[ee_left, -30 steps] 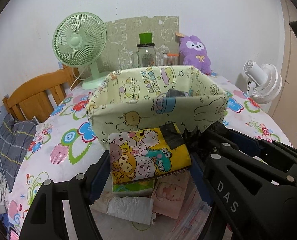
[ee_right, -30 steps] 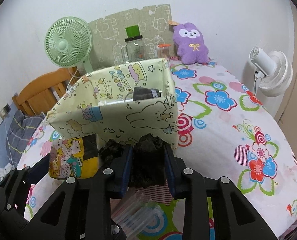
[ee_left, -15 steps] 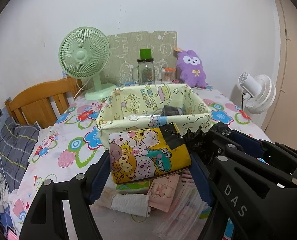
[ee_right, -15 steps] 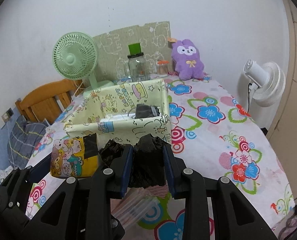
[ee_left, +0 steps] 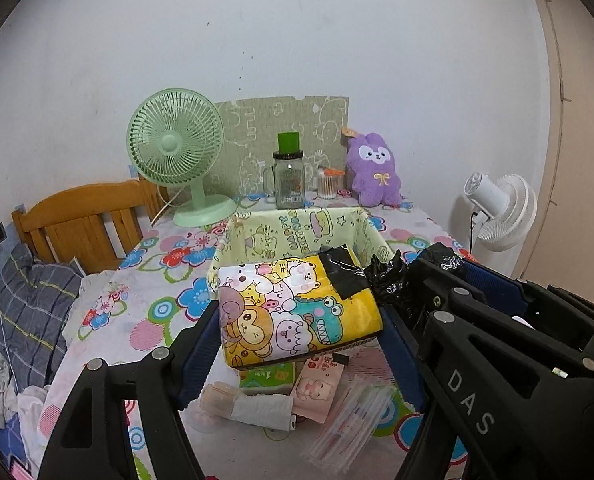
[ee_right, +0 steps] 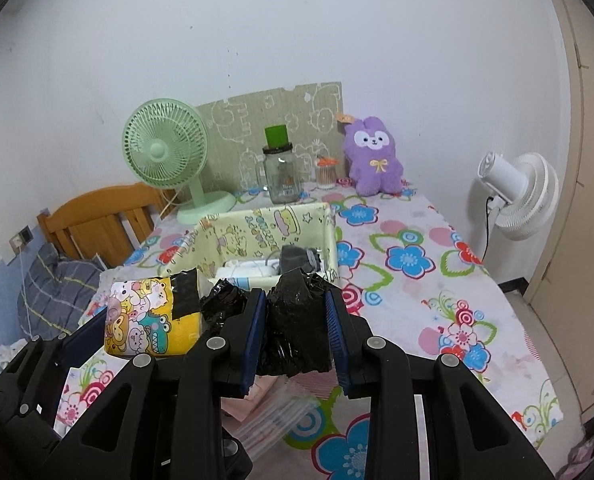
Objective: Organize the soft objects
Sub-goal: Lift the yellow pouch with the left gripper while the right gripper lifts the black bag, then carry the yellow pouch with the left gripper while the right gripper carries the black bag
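My left gripper (ee_left: 297, 334) is shut on a yellow cartoon-print tissue pack (ee_left: 297, 310) and holds it above the table, in front of the pale yellow fabric box (ee_left: 293, 226). The pack also shows in the right wrist view (ee_right: 149, 320). My right gripper (ee_right: 297, 332) is shut on a crumpled black plastic bag (ee_right: 297, 332), held above the table just before the box (ee_right: 257, 224). The bag also shows in the left wrist view (ee_left: 393, 288). The box holds a grey item (ee_right: 299, 258) and white items (ee_right: 249, 268).
Below the grippers lie a white roll (ee_left: 253, 404), a pink packet (ee_left: 317, 388) and a clear straw pack (ee_left: 353, 420) on the flowered tablecloth (ee_right: 417, 280). At the back stand a green fan (ee_left: 177, 152), a glass jar (ee_left: 289, 180), a purple plush (ee_left: 373, 172). A white fan (ee_right: 517, 196) stands right; a wooden chair (ee_left: 85, 228) left.
Both grippers have risen with their loads and tilted up; the box now sits lower and farther in view, and its inside shows.
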Available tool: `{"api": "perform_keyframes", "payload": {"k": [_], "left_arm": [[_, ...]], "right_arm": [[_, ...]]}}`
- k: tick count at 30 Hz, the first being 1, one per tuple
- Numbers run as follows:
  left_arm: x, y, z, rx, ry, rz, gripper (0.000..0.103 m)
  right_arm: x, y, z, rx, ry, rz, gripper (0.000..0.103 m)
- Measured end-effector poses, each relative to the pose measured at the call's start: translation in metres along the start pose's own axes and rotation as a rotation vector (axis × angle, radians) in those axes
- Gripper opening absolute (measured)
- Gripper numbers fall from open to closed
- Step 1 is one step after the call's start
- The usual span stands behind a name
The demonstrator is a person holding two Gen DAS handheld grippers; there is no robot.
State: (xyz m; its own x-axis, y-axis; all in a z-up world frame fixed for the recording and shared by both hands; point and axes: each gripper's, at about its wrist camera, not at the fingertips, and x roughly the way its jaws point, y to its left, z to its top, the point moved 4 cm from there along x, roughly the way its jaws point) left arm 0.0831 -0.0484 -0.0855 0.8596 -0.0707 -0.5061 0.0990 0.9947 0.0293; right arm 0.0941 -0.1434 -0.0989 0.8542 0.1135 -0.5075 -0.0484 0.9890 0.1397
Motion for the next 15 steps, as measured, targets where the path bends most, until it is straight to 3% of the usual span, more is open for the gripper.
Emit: {"api": "perform_keyframes", "payload": {"k": [15], "left_arm": [[-0.017,0.003,0.02,0.005,-0.047,0.001,0.078]], "right_arm": [[-0.019,0.007,0.021,0.0,-0.055,-0.002,0.034]]}}
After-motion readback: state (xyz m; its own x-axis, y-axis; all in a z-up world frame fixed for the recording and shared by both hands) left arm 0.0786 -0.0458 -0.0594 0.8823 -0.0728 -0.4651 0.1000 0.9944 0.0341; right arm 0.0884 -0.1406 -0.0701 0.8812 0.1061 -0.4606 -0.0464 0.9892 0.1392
